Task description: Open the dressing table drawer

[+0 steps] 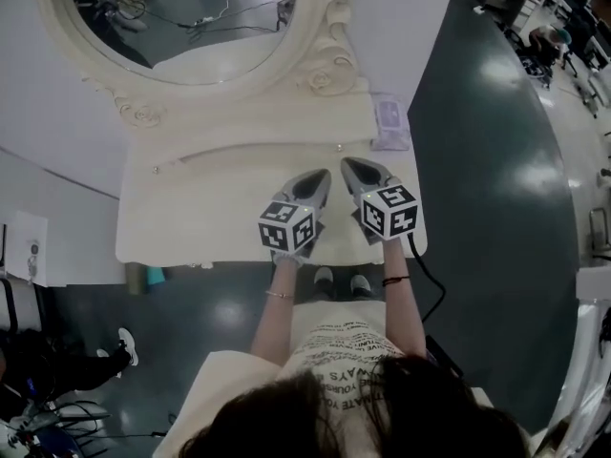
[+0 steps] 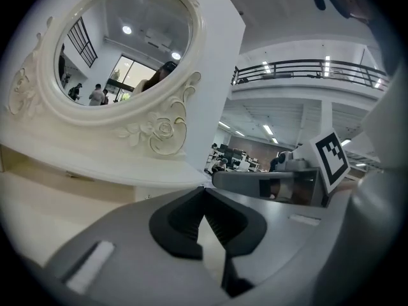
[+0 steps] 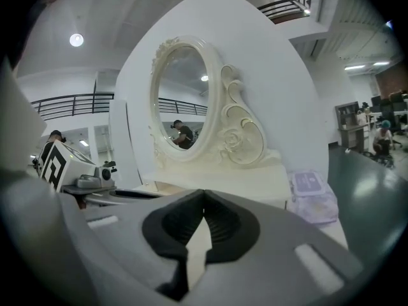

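The cream dressing table [image 1: 191,227] carries an oval mirror [image 1: 191,27] on a raised shelf. Under that shelf runs a low drawer front [image 1: 248,156] with a small knob [image 1: 338,148] near its right end; it appears closed. My left gripper [image 1: 320,176] and right gripper [image 1: 347,164] hover side by side over the right part of the tabletop, tips toward the drawer front. The left gripper [image 2: 205,189] is shut with nothing in it. In its own view the right gripper [image 3: 204,191] is also shut and empty.
A purple packet [image 1: 389,122] lies on the shelf's right end, just beyond the right gripper, and shows again as the packet [image 3: 310,193] in the right gripper view. A second knob [image 1: 156,170] sits at the drawer front's left end. Dark floor [image 1: 496,160] borders the table on the right.
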`<state>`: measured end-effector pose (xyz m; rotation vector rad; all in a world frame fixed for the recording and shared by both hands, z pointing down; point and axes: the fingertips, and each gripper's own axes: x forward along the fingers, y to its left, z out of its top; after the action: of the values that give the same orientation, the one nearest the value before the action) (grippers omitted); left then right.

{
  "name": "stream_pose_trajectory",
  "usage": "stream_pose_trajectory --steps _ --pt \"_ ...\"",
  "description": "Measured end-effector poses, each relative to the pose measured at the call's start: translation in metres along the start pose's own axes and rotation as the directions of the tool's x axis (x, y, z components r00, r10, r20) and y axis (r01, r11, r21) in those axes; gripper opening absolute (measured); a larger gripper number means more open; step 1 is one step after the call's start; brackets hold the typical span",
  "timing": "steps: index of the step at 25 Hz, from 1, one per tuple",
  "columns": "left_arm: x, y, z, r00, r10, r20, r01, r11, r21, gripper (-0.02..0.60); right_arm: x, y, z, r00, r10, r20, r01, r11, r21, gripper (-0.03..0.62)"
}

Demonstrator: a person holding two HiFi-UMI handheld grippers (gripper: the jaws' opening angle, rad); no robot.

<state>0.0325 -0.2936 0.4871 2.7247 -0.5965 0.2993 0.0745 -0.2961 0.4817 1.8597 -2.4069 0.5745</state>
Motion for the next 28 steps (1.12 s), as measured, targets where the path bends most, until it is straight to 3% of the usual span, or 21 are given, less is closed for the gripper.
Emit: stream_pose_trajectory --steps 11,28 --pt "0.000 0.018 -0.011 0.996 -0.072 -0.050 0.072 0.997 -0.001 0.000 0.011 -0.010 -0.009 0.992 -0.130 0.007 0.129 0.990 0.064 0.003" --pt "0.018 0.027 -0.023 0.995 -0.048 -0.084 0.045 0.998 -0.044 -0.001 0.041 -0.033 -0.040 0.981 -0.158 -0.117 0.169 0.981 0.093 0.003"
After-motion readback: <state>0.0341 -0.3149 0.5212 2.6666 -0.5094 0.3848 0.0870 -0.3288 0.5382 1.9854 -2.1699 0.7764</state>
